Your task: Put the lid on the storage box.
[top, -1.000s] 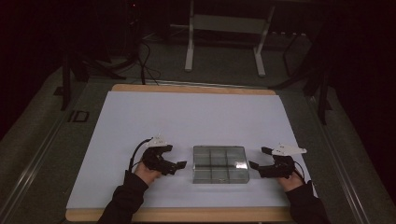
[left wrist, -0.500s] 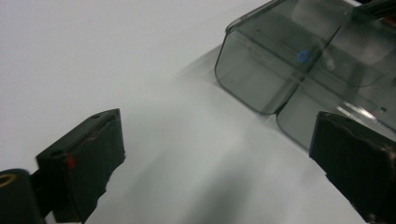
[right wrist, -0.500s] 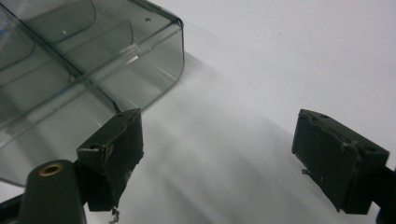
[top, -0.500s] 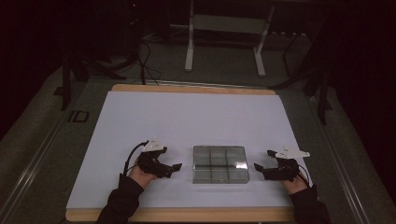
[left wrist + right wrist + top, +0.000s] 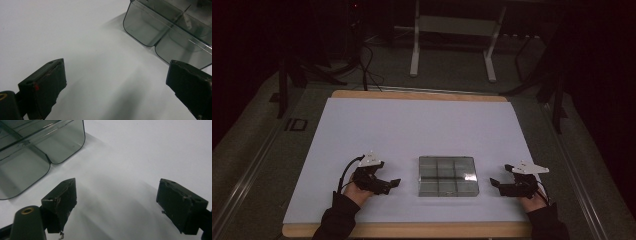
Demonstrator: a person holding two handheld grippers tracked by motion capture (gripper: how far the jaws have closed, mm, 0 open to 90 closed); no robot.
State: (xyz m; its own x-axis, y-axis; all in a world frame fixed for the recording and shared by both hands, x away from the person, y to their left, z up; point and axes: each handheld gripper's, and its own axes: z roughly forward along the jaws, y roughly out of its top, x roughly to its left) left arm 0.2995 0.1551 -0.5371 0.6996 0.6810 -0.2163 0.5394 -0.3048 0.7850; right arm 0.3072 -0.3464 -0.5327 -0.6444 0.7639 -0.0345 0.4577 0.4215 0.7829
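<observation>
Bench: white top | clear compartment tray: near front edge, 6 cells in a 2-by-3 grid, between both claws | left claw: jaws spread, holding nothing, just left of tray, apart from it | right claw: jaws spread, holding nothing, right of tray, apart from it

Black two-jaw left gripper and right gripper, grey three-cornered top plates, trailing black cables; dark long sleeves; red mark on a left jaw.
</observation>
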